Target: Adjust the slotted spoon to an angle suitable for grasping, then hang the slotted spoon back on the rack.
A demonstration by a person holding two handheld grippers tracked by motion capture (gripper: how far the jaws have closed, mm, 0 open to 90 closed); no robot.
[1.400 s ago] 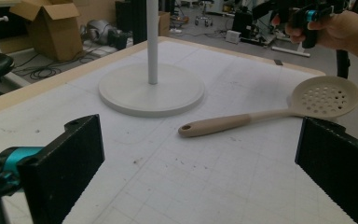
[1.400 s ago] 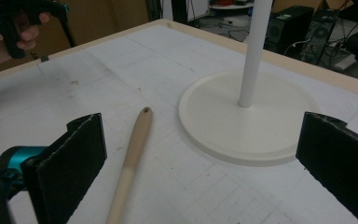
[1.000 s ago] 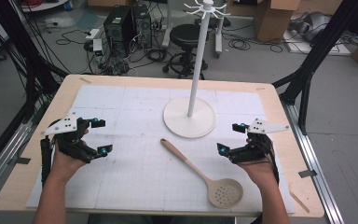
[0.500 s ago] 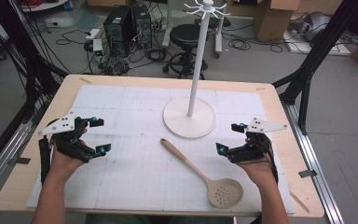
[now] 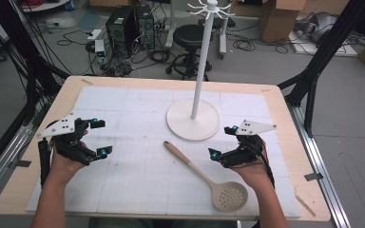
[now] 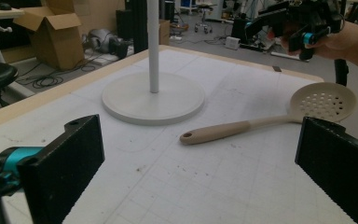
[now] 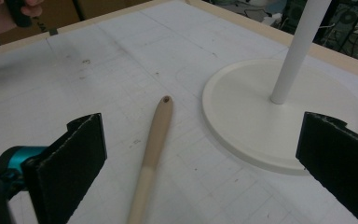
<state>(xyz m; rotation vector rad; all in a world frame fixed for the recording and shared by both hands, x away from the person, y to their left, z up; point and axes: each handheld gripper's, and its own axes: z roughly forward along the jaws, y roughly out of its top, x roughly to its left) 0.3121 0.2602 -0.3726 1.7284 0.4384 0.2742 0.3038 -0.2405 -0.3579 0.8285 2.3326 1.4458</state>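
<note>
On the worktop (image 5: 138,99), covered by a white grid mat (image 5: 123,175), the white hanging stand (image 5: 193,124) has its round base toward the far edge, near the middle. Just in front of the base lies the beige slotted spoon (image 5: 204,173), flat, its handle end with the hanging hole toward the stand, its perforated bowl toward the near right corner. Your right gripper (image 5: 223,142) hovers just beside the spoon with jaws wide and empty; your left gripper (image 5: 100,137) waits well apart near the left edge, also wide. I judge you are at the approach step. Next you must lower the right jaws around the handle.
</note>
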